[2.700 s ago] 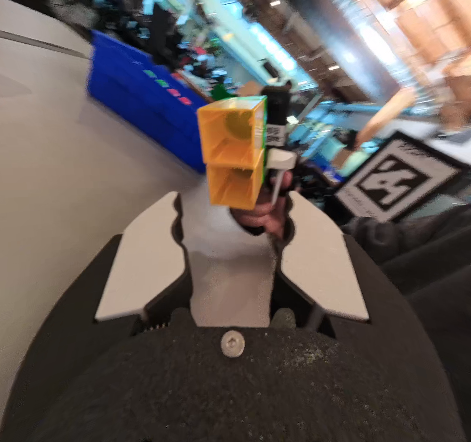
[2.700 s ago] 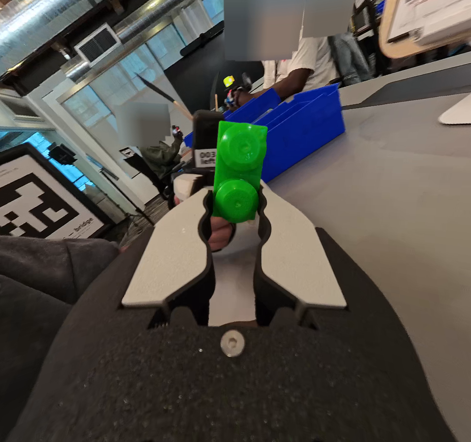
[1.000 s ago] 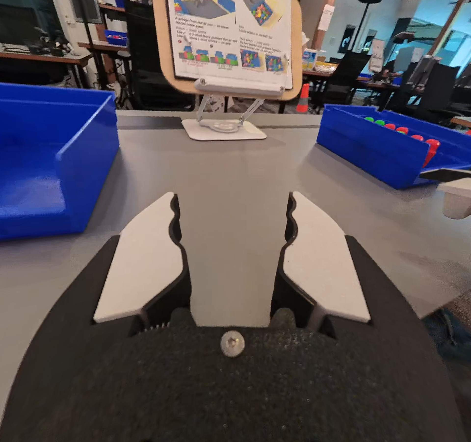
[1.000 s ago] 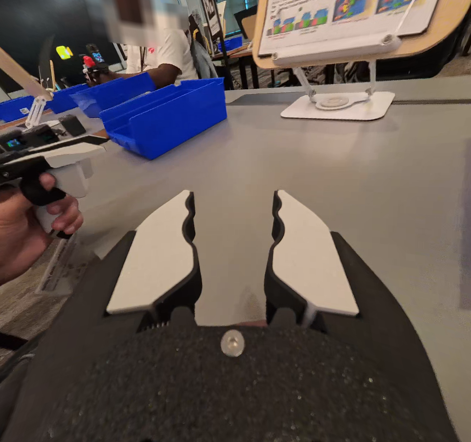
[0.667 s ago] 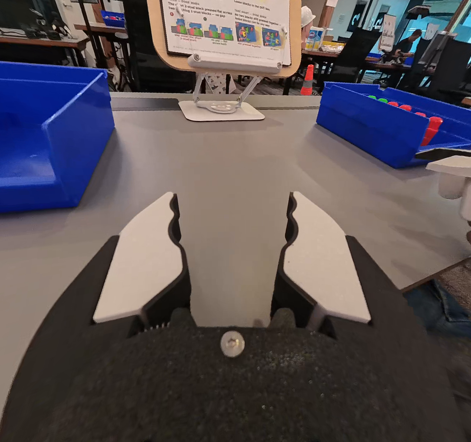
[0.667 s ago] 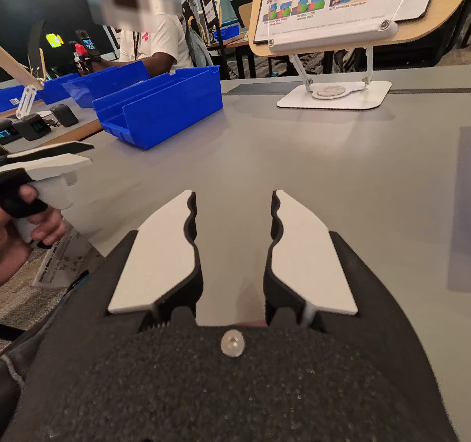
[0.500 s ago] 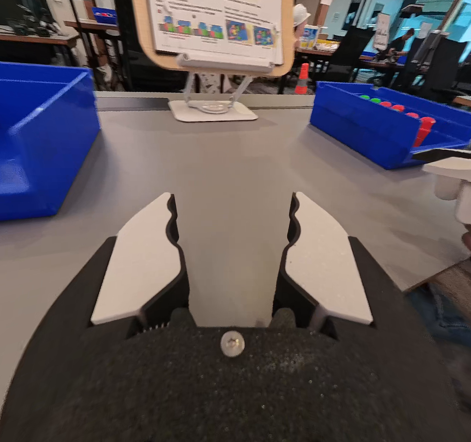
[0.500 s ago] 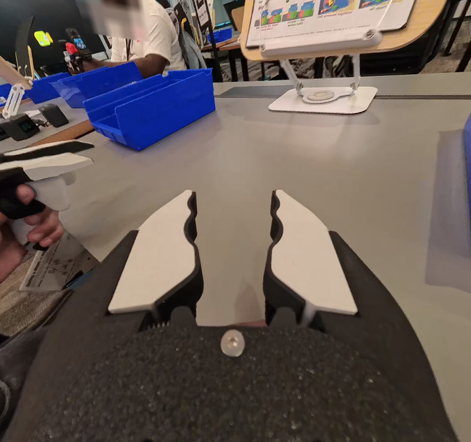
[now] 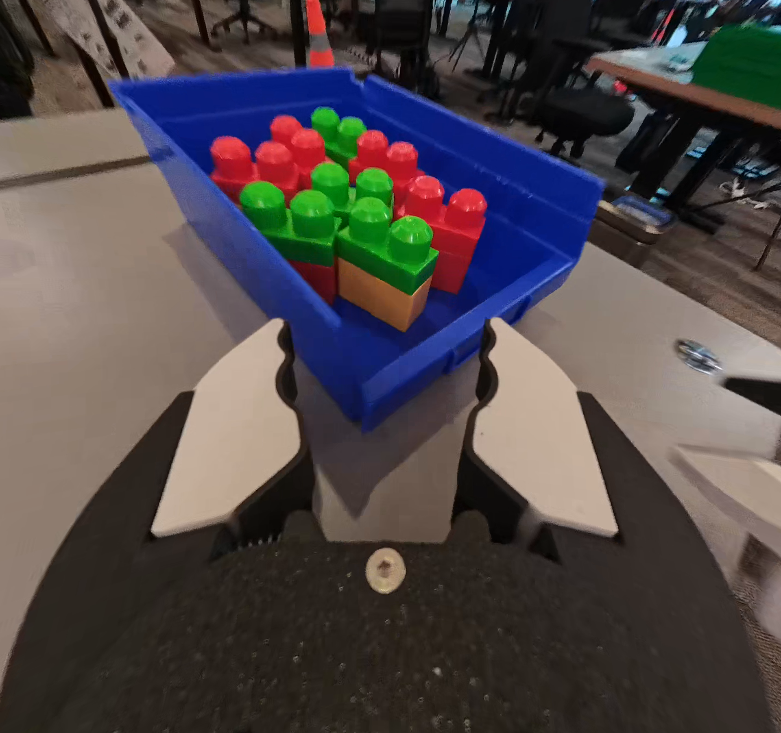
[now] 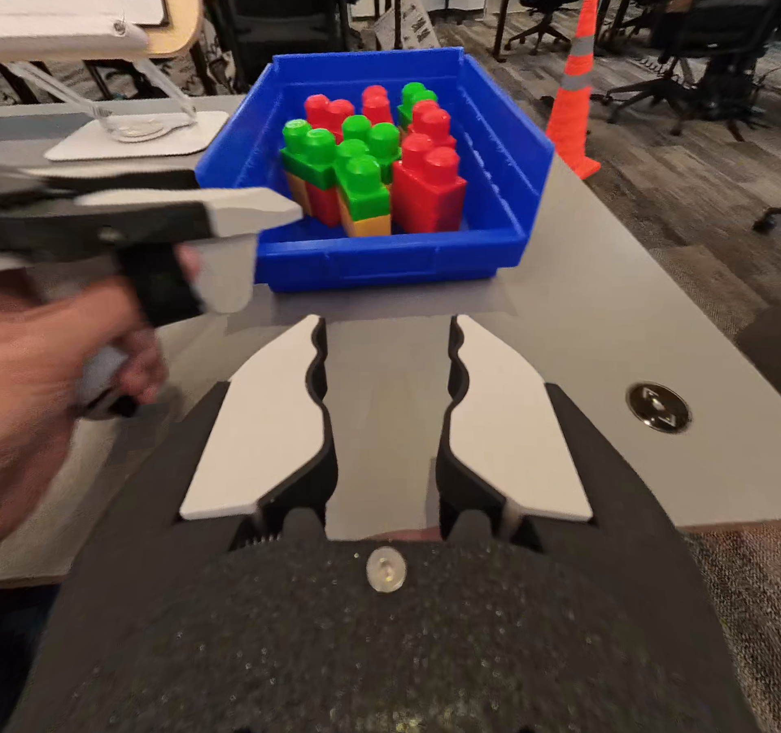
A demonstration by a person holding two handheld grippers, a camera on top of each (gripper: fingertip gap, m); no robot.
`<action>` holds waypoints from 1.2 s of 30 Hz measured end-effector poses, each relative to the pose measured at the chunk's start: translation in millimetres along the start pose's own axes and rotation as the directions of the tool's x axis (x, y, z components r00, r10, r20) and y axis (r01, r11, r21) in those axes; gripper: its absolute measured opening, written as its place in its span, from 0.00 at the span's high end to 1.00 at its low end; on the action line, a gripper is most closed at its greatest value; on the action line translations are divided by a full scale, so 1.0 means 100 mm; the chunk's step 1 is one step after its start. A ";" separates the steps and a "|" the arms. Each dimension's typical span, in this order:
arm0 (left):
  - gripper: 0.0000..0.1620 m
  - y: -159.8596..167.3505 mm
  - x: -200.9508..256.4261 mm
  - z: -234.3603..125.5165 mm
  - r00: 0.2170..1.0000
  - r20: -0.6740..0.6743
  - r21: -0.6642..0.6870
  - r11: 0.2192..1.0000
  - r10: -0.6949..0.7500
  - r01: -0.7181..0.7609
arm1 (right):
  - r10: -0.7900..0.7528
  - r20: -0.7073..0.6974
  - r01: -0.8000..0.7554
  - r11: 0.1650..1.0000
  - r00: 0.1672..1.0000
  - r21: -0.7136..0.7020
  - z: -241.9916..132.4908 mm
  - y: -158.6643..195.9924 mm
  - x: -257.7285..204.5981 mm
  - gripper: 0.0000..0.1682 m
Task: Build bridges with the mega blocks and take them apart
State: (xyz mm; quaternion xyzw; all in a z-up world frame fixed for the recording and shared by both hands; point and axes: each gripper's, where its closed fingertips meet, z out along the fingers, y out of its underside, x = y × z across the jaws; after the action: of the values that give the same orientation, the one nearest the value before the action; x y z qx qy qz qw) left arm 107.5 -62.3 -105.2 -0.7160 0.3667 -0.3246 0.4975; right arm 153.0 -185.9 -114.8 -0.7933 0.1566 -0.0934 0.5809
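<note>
A blue bin (image 9: 545, 189) on the grey table holds several stacked mega blocks: red ones (image 9: 448, 222), green ones (image 9: 304, 222) and a green-on-yellow stack (image 9: 386, 265) at its front. The bin also shows in the right wrist view (image 10: 380, 256) with the same blocks (image 10: 363, 189). My left gripper (image 9: 384, 332) is open and empty, just short of the bin's near corner. My right gripper (image 10: 386, 324) is open and empty, a little before the bin's front wall. The left gripper also appears in the right wrist view (image 10: 270, 206), held by a hand (image 10: 63, 353), its tip at the bin's left front.
A stand with an instruction sheet (image 10: 126, 134) is at the back left of the table. A round metal insert (image 10: 657, 406) sits in the tabletop on the right, near the table's right edge. An orange cone (image 10: 577, 79) and office chairs stand on the floor beyond.
Both grippers have swung right from facing the stand and mid-table to facing the bin of blocks, now close in front. Both stay open and empty.
</note>
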 end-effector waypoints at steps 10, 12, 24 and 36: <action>0.74 0.13 -0.47 0.48 0.979 0.073 -0.142 0.969 -0.192 0.201 | 0.048 -0.060 -0.050 0.999 0.997 -0.022 -0.17 0.11 0.25 0.67; 0.87 0.12 -0.64 0.41 0.975 0.105 -0.147 0.967 -0.193 0.208 | 0.064 -0.046 -0.065 0.997 0.997 -0.039 -0.09 0.08 0.21 0.65; 0.96 0.26 -0.85 -0.24 0.958 0.225 -0.126 0.970 -0.178 0.210 | 0.177 -0.061 -0.180 0.982 0.982 -0.051 0.73 -0.06 0.03 0.67; 0.99 0.44 -1.24 -1.08 0.938 0.332 -0.102 0.984 -0.102 0.143 | 0.205 -0.063 -0.205 0.979 0.977 0.017 0.48 -0.21 -0.73 0.98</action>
State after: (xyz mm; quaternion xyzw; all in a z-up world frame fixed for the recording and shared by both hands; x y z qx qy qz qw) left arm -55.4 -19.2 -127.9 -0.8109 0.2536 -0.2088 0.4844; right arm 103.8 -111.2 -107.2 -0.7664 0.2559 -0.0596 0.5862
